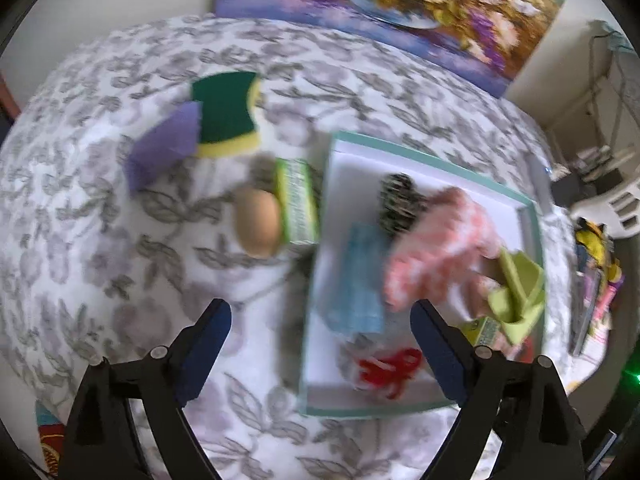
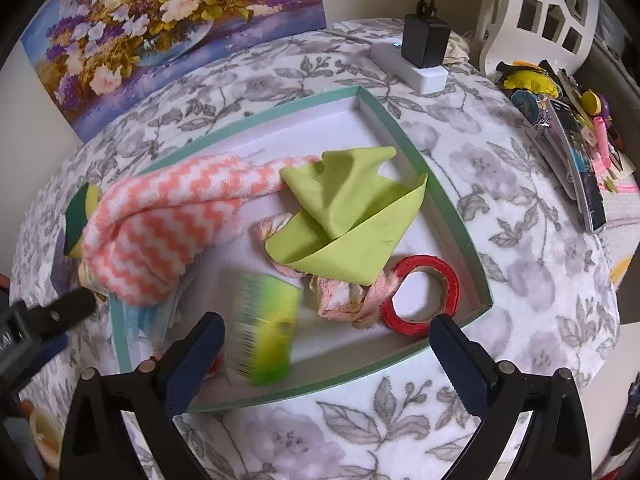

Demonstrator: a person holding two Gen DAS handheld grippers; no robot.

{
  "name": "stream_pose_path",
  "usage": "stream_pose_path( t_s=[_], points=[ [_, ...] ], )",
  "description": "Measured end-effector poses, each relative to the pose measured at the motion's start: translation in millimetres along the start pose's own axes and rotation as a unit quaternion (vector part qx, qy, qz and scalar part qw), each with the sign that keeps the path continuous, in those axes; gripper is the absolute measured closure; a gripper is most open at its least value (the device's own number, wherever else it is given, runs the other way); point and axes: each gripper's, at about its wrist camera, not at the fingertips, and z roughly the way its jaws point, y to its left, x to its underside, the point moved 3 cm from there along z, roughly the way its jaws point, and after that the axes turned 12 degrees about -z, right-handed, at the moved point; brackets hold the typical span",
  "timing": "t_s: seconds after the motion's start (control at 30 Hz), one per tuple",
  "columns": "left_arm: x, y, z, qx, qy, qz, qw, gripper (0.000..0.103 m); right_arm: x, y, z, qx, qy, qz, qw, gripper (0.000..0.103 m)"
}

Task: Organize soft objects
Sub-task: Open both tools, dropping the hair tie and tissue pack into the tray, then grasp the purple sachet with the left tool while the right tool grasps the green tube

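A shallow teal-rimmed tray [image 2: 320,385] sits on the floral tablecloth. It holds a pink-and-white zigzag cloth [image 2: 160,224], a lime green cloth [image 2: 344,216], a floral pink fabric [image 2: 344,292], a red tape roll [image 2: 420,296] and a blue mask [image 2: 136,320]. My right gripper [image 2: 326,322] is open over the tray's near side. A blurred green box [image 2: 268,328] lies between its fingers, and the pads do not touch it. My left gripper [image 1: 320,312] is open above the tray's [image 1: 360,412] left rim, near the blue mask [image 1: 362,280], holding nothing.
Left of the tray lie a green-and-yellow sponge [image 1: 224,116], a purple sponge [image 1: 164,148], a beige egg-shaped object [image 1: 258,220] and a second green box [image 1: 298,200]. A power strip with a black adapter [image 2: 424,56] sits behind the tray. A flower painting [image 2: 160,20] leans at the back.
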Motion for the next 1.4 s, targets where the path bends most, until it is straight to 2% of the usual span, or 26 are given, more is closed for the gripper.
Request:
stream_pose_path(
  t_s=[0.2, 0.57, 0.7, 0.77, 0.9, 1.0, 1.4],
  points=[
    [-10.1, 19.9, 5.9, -0.040, -0.014, -0.014, 0.9990, 0.011, -0.5, 4.1, 1.1, 0.005, -0.002, -0.006, 1.000, 0.000],
    [-20.7, 28.7, 1.7, -0.053, -0.033, -0.016, 0.9979, 0.011, -0.1, 9.7, 1.5, 0.011, 0.003, -0.014, 1.000, 0.000],
    [-30.4, 43.0, -5.1, -0.052, -0.038, -0.041, 0.9971, 0.011, -1.3, 18.4, -4.8, 0.020, -0.004, -0.020, 1.000, 0.000],
    [-36.8, 54.8, -9.5, -0.056, -0.044, -0.057, 0.9958, 0.011, -2.7, 30.9, -8.5, 0.019, -0.011, -0.032, 0.999, 0.000],
    [-50.3, 81.4, -16.6, -0.099, -0.067, -0.074, 0.9901, 0.011, -6.3, 59.6, -14.0, 0.011, -0.020, -0.054, 0.998, 0.000],
    [-61.5, 107.9, -20.7, -0.116, -0.074, -0.097, 0.9857, 0.011, -8.7, 81.4, -16.9, 0.005, -0.024, -0.070, 0.997, 0.000],
    [-81.7, 189.8, -32.2, -0.128, -0.072, -0.160, 0.9761, 0.011, -10.8, 157.6, -25.3, -0.026, -0.035, -0.100, 0.994, 0.000]
  ],
)
